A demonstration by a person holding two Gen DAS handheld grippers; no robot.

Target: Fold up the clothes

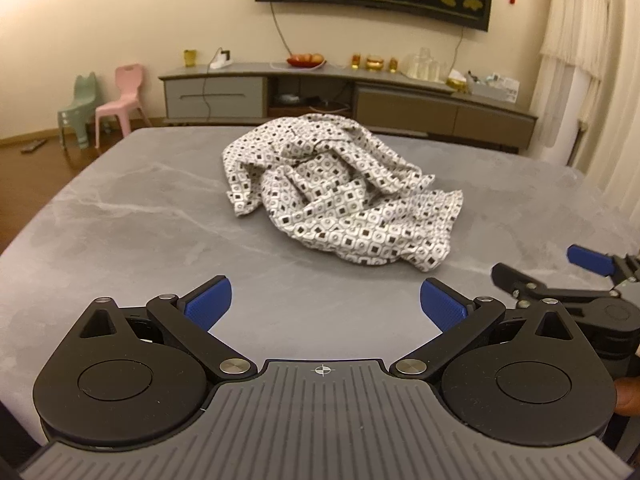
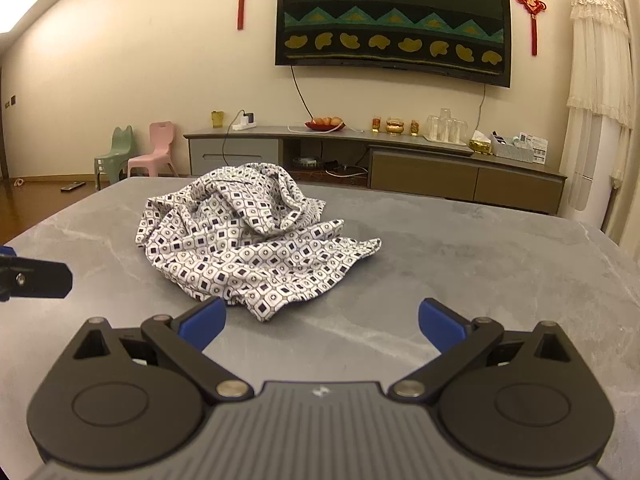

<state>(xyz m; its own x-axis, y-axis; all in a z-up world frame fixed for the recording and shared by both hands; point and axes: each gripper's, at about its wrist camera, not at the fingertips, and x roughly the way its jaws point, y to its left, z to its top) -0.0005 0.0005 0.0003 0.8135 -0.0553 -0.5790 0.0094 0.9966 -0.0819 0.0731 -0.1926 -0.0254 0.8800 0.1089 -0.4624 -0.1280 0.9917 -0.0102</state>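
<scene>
A crumpled patterned garment (image 1: 344,192) is lying in a heap mid-table on the grey marbled table (image 1: 120,216), nothing lying between it and the grippers. The left gripper (image 1: 325,304) and right gripper (image 2: 322,322) are hovering just short of it, jaws spread wide, gripping nothing.

The left claw (image 1: 326,304) and the right claw (image 2: 322,326) are both spread wide — blue pads far apart, gripping nothing — held level, side by side, pointing forward just above the table (image 1: 120,208).
</scene>
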